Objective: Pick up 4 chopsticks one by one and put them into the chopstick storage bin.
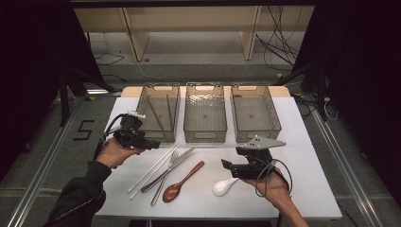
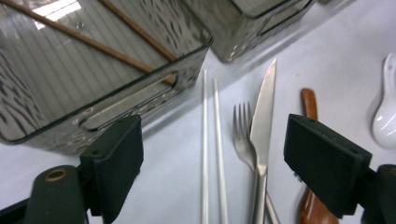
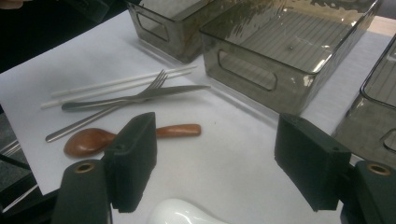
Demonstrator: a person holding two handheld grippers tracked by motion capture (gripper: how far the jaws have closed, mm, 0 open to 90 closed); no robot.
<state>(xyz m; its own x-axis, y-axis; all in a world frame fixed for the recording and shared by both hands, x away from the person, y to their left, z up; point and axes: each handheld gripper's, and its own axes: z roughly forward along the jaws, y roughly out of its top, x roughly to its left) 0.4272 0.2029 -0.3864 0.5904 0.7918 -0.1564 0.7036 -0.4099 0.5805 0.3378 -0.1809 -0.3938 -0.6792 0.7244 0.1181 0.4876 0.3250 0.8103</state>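
A pair of white chopsticks (image 1: 152, 171), a steel fork (image 1: 173, 157), a steel knife (image 1: 185, 154), a wooden spoon (image 1: 182, 182) and a white ceramic spoon (image 1: 223, 186) lie on the white table (image 1: 302, 189). My left gripper (image 1: 152, 144) hovers open just left of the cutlery, in front of the left bin (image 1: 158, 140). Between its jaws I see the white chopsticks (image 2: 204, 140), the fork (image 2: 243, 135) and the knife (image 2: 264, 116). My right gripper (image 1: 227, 165) is open and empty above the white spoon (image 3: 182, 214), pointing toward the wooden spoon (image 3: 93, 140).
Three smoky clear bins stand in a row at the back: the left bin holds two brown chopsticks (image 1: 156, 116), and the middle bin (image 1: 204, 138) and right bin (image 1: 259, 137) are bare. The table's front edge is close to the hands.
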